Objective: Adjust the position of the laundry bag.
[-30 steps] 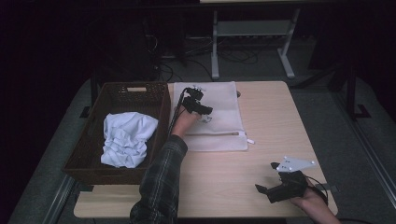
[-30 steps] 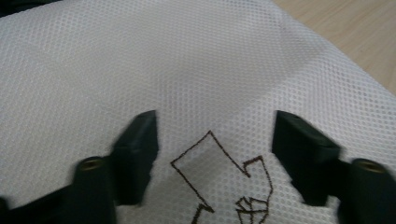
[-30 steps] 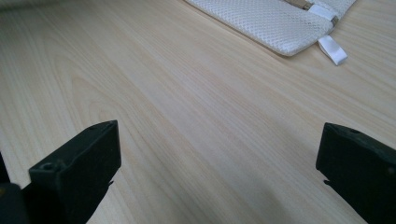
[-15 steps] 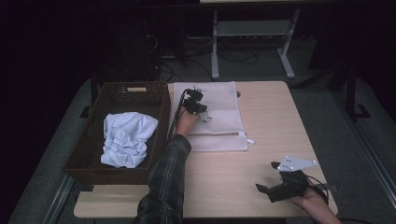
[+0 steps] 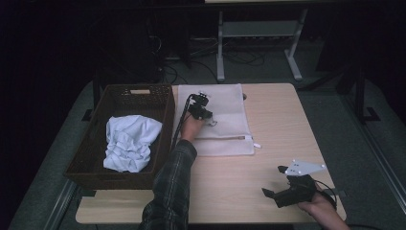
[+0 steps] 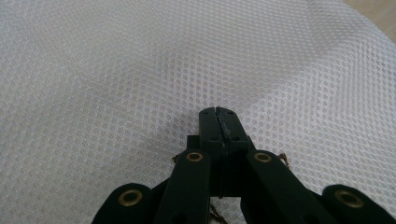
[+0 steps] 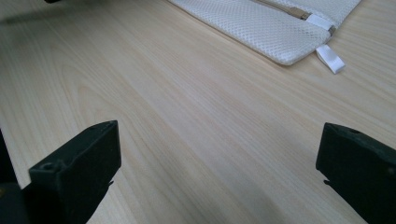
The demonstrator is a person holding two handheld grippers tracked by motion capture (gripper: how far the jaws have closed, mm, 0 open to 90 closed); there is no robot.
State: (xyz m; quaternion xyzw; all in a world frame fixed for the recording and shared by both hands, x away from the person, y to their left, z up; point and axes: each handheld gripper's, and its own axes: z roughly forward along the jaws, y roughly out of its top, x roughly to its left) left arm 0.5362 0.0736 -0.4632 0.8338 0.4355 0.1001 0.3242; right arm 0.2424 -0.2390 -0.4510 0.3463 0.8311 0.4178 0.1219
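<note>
Mesh laundry bag (image 5: 225, 120) lies flat at upper centre, where the left gripper (image 6: 218, 122) pinches its top layer, likely to lift it open. Right gripper (image 5: 276, 195), jaws spread and empty, waits at lower right on the table (image 5: 230, 191).

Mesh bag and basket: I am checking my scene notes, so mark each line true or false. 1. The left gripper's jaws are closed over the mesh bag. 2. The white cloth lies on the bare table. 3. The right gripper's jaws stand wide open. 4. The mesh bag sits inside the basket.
1. True: the left gripper is closed at the mesh bag; whether it pinches the mesh cannot be told.
2. False: the white cloth lies in the wicker basket.
3. True: the right gripper is open above the table.
4. False: the bag lies flat on the table beside the basket.
</note>
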